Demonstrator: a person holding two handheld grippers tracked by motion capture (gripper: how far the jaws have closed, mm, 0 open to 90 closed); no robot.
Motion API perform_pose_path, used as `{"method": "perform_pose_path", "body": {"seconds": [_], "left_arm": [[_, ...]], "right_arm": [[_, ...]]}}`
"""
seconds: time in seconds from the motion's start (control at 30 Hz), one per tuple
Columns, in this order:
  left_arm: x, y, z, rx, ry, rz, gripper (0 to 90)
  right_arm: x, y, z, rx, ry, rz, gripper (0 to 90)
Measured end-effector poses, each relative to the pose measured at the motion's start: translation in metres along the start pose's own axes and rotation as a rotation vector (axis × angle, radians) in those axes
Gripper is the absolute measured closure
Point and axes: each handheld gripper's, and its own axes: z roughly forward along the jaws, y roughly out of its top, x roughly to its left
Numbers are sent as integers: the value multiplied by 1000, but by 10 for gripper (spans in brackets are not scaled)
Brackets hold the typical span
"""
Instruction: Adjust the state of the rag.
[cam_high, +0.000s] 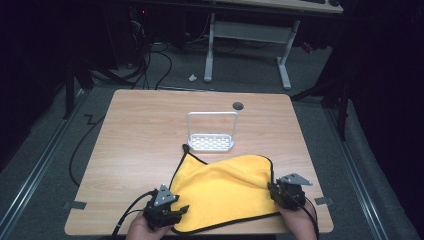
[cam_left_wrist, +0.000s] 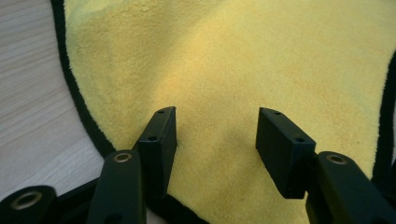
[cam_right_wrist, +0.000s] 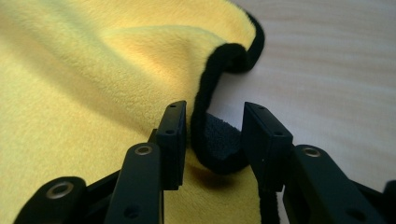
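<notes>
A yellow cloth (cam_high: 225, 187) with a black hem lies rumpled on the near half of the wooden table (cam_high: 140, 130). My left gripper (cam_high: 181, 212) is at its near left corner. In the left gripper view, that gripper (cam_left_wrist: 217, 126) is open, its jaws wide apart just over the yellow cloth (cam_left_wrist: 233, 60), with nothing pinched. My right gripper (cam_high: 272, 187) is at the cloth's right edge. In the right gripper view, that gripper (cam_right_wrist: 212, 121) is open too. A raised fold of the black hem (cam_right_wrist: 219, 144) sits between its jaws, with a gap on the right side.
A white wire rack (cam_high: 211, 135) with a perforated base stands upright near the table's middle, just beyond the cloth. A dark cable hole (cam_high: 238, 105) sits near the far edge. A white desk frame (cam_high: 245, 35) and cables are on the floor behind.
</notes>
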Motion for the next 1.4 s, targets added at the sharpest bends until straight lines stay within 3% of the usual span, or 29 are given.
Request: {"method": "perform_pose_path", "body": {"seconds": [0.03, 0.1, 0.13, 0.23, 0.3, 0.37, 0.4, 0.47, 0.53, 0.57, 0.6, 0.63, 0.67, 0.7, 0.73, 0.8, 0.83, 0.87, 0.93, 0.97, 1.07, 1.1, 1.13, 1.2, 1.23, 1.27, 1.33, 1.4], "left_arm": [[1, -5, -6, 11, 4, 12, 485], [4, -8, -13, 27, 11, 3, 486], [4, -8, -13, 27, 11, 3, 488], [13, -14, -27, 29, -8, -55, 499], [16, -12, -28, 25, -3, -53, 498], [32, 6, -30, -32, -11, -76, 516], [32, 6, -30, -32, -11, -76, 528], [47, 24, -26, -70, -6, -90, 572], [65, 46, -10, -98, -14, -123, 596], [74, 63, 8, -92, -24, -137, 654], [75, 71, 20, -81, -22, -118, 676], [75, 71, 20, -81, -22, -118, 708], [76, 83, 45, -39, -43, -83, 736], [75, 87, 57, -8, -41, -84, 752], [75, 87, 57, -8, -41, -84, 765], [72, 88, 76, 54, -27, -59, 777], [71, 88, 75, 47, 4, -48, 816], [71, 88, 75, 47, 4, -48, 819], [78, 79, 63, 42, 72, -61, 824], [78, 79, 63, 42, 72, -61, 827], [94, 58, 39, 30, 216, -75, 830], [101, 53, 32, 22, 253, -96, 826], [101, 53, 32, 22, 253, -96, 814], [116, 45, 22, -1, 271, -164, 793], [124, 41, 13, -31, 283, -211, 741], [123, 40, 9, -50, 282, -222, 711], [112, 39, -2, -85, 250, -202, 677], [92, 35, -7, -65, 203, -154, 653]], "right_arm": [[3, -10, -12, 7, 5, -13, 586], [4, -16, -21, 1, 13, -14, 563], [4, -16, -21, 1, 13, -14, 563], [5, -15, -38, -41, 24, -2, 543], [5, -11, -40, -62, 24, 0, 542], [4, 2, -39, -86, 22, -7, 548], [4, 2, -39, -86, 22, -7, 548], [2, 13, -31, -81, 19, -6, 558], [2, 15, -27, -76, 18, -6, 559], [3, 18, -20, -69, 19, -1, 560], [3, 19, -18, -66, 19, -1, 559], [4, 19, -16, -64, 22, -7, 560], [6, 18, -14, -60, 22, -6, 561], [7, 18, -12, -54, 22, -9, 564], [8, 18, -10, -49, 24, -12, 565], [10, 17, -8, -44, 24, -15, 569], [11, 17, -5, -43, 27, -27, 577], [11, 17, -5, -43, 27, -27, 577], [11, 17, -2, -33, 30, -25, 585], [11, 17, -2, -33, 30, -25, 585], [11, 20, 2, -37, 40, -20, 587], [13, 22, 3, -42, 44, -24, 587], [15, 25, 3, -48, 44, -32, 589], [17, 29, 5, -50, 51, -36, 591], [23, 38, 10, -53, 53, -60, 599], [26, 43, 13, -52, 56, -59, 606], [29, 51, 18, -52, 60, -68, 612], [31, 57, 24, -54, 56, -78, 620]]}}
